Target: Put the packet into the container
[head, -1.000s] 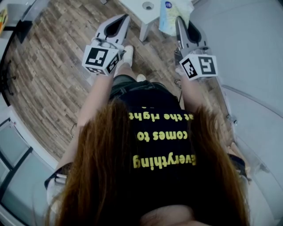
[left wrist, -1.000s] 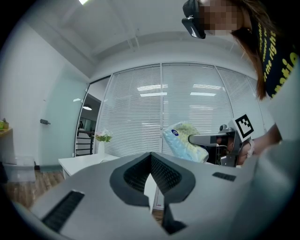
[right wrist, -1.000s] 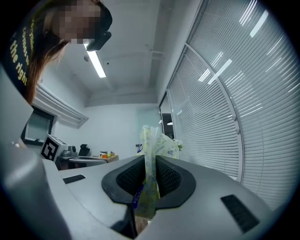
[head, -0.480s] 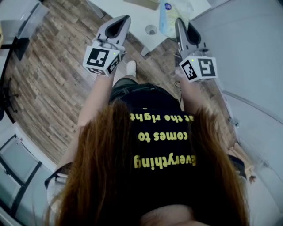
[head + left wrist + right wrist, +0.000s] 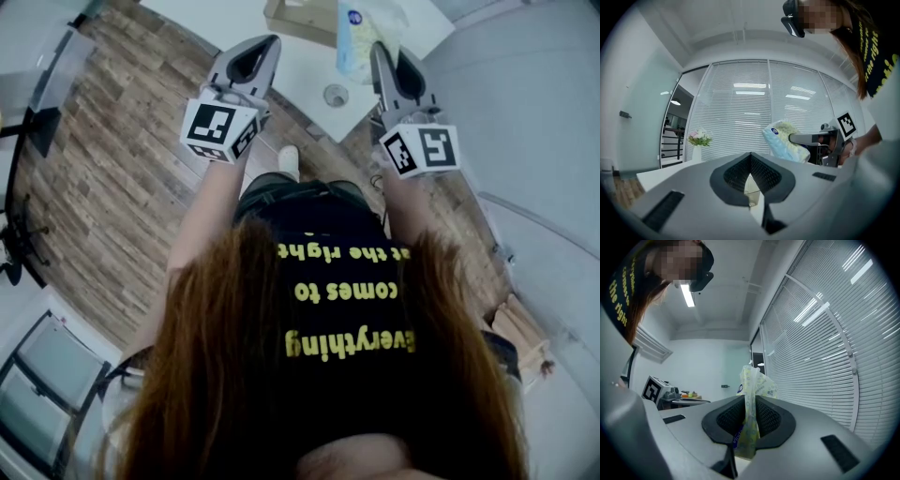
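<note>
Both grippers have been carried forward over the last second. The white counter (image 5: 302, 67), then just a corner at 12 o'clock in the head view, now fills the top of that view. An open cardboard box (image 5: 298, 16) has come into sight on it, also at 12 o'clock.

The right gripper (image 5: 377, 49) is closed on the packet (image 5: 356, 32). It pinches a flattened edge of the soft wrapper between its pads, so the puffy bulk sticks out past the tips toward 12 o'clock. Held that way, the packet leads the gripper, which looks meant to let it reach the box first and go in without the gripper following. From the left gripper view the packet shows at 2 o'clock, up in the air and well clear of the counter.

The left gripper (image 5: 271, 43) has its tips together and carries nothing. It travels level beside the right one, probably just kept out of the way or ready to steady the box.

At this moment the packet hangs at about 1 o'clock in the head view, just right of the box and over the counter's far part, not yet above the opening. The wooden floor (image 5: 112, 187) is under the person's feet, so the approach seems unfinished.
</note>
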